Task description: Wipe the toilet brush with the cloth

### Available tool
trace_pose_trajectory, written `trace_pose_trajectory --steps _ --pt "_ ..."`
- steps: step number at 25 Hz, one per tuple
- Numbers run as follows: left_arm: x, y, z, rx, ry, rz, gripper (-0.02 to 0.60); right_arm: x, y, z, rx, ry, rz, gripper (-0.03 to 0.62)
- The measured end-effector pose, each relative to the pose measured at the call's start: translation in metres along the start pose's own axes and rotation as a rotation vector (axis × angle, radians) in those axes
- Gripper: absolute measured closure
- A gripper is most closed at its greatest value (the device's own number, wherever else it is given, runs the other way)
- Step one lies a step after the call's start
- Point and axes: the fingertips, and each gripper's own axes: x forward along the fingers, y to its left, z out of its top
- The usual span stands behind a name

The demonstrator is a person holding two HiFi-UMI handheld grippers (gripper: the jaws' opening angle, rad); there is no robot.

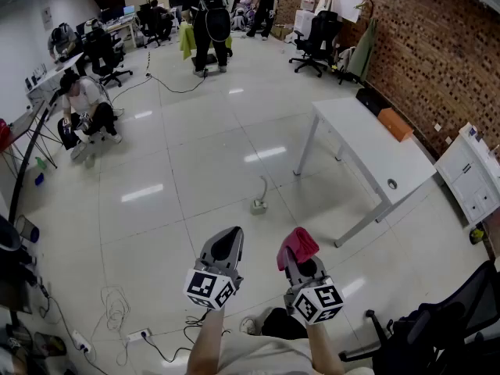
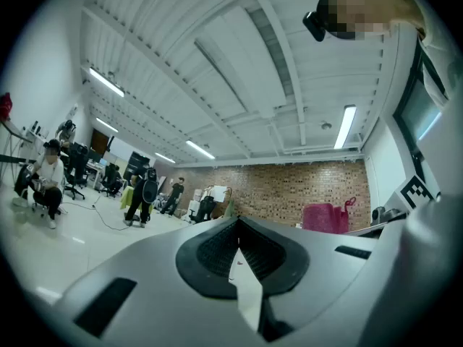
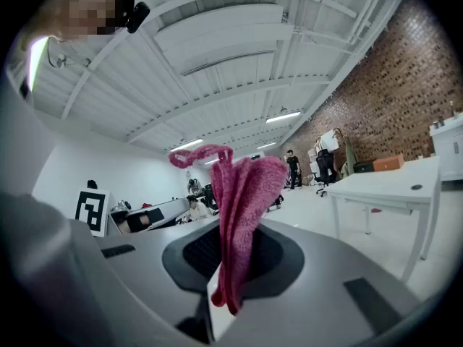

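Observation:
The toilet brush (image 1: 259, 200) stands in its small holder on the pale tiled floor, well ahead of both grippers, with its thin handle curving upward. My right gripper (image 1: 294, 258) (image 3: 233, 255) is shut on a pink cloth (image 1: 298, 244) (image 3: 244, 194), which sticks up in folds from between the jaws. The same cloth (image 2: 323, 217) shows at the right in the left gripper view. Beside it, my left gripper (image 1: 226, 241) (image 2: 238, 230) is shut with nothing between its jaws. Both grippers are held level in the air, side by side, apart from the brush.
A white table (image 1: 375, 151) stands to the right of the brush, with an orange box (image 1: 394, 123) behind it by the brick wall. A black office chair (image 1: 445, 326) is at bottom right. Cables and a power strip (image 1: 117, 311) lie at left. People are at the back.

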Motion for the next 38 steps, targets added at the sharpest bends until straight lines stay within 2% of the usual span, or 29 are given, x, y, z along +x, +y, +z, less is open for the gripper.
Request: trace_pose_trajectory --steps 6,11,17,22,28,38 --pt "0.047 0.007 -0.018 -0.009 0.031 -0.012 0.577 0.032 -0.047 0.006 0.048 -0.007 -0.017 0.563" --pt "0.116 0.034 -0.025 0.019 0.055 -0.002 0.577 0.093 -0.101 0.019 0.087 -0.014 -0.007 0.563" --pt "0.214 0.076 0.0 0.058 0.014 0.045 0.577 0.185 -0.164 0.064 0.062 -0.013 0.055 0.563" --pt "0.274 0.102 0.012 0.063 -0.014 0.076 0.577 0.241 -0.204 0.094 0.066 -0.021 0.092 0.563" --pt "0.318 0.135 0.016 0.084 -0.002 0.082 0.577 0.3 -0.227 0.099 0.089 0.014 0.098 0.563" --pt "0.357 0.183 0.014 0.03 0.007 0.072 0.577 0.339 -0.242 0.104 0.102 0.016 0.057 0.563"
